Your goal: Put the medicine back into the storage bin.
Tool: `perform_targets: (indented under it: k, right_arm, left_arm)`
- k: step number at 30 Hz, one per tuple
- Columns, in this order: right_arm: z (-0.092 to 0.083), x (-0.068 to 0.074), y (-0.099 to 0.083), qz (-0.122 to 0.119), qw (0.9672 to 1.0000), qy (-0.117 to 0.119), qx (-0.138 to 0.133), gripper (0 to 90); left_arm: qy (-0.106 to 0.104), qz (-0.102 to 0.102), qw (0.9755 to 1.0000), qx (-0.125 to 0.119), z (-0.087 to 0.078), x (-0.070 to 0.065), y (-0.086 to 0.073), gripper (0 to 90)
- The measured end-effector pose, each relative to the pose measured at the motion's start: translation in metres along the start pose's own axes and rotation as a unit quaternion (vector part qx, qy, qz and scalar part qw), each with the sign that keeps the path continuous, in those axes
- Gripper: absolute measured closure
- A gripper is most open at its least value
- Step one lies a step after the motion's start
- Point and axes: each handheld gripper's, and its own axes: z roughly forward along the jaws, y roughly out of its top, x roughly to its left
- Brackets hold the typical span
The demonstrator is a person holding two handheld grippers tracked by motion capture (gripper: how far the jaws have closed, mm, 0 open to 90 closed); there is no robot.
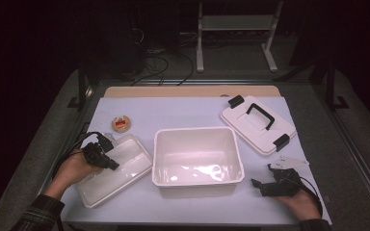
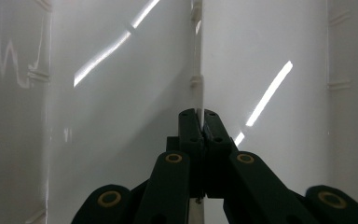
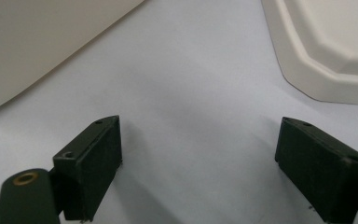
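Left claw (image 1: 110, 162) clamped on tray (image 1: 125, 169) rim, right claw (image 1: 262, 177) resting agape

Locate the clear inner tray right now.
High view, left side: the clear inner tray lies beside the white bin, its edge pinched by the left hand-held gripper.

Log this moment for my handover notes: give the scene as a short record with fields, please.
left hand-held gripper: shut on the divider wall of the shallow tray
right hand-held gripper: open, holding nothing, low over the table sheet
deep bin: centre, open, nothing inside
lid: off, lying right of the bin, black handle up
small round tin: behind the tray, untouched
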Motion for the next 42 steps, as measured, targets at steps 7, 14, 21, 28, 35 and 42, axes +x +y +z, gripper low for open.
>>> perform_targets:
  k: [7,14,21,28,35,42]
  right_arm:
    - [0.0,0.0,0.0,0.0,1.0,0.0,0.0,14.0]
    - [0.0,0.0,0.0,0.001,1.0,0.0,0.0,14.0]
    - [0.0,0.0,0.0,0.0,1.0,0.0,0.0,14.0]
    - [0.0,0.0,0.0,0.0,1.0,0.0,0.0,14.0]
    - [0.0,0.0,0.0,0.0,1.0,0.0,0.0,14.0]
    - [0.0,0.0,0.0,0.0,1.0,0.0,0.0,14.0]
  left_arm:
    - [0.002,-0.005,1.0,-0.006,0.002,-0.001,-0.003,86.9]
    - [0.01,-0.007,0.9998,-0.017,-0.011,-0.003,-0.002,71.0]
    - [0.016,-0.022,0.9989,-0.038,-0.031,0.001,0.004,51.8]
    - [0.023,-0.022,0.9985,-0.043,-0.042,0.011,0.015,36.5]
    - [0.037,-0.023,0.9981,-0.043,-0.051,0.021,0.031,24.2]
    - [0.054,-0.018,0.9971,-0.05,-0.059,0.03,0.048,18.0]
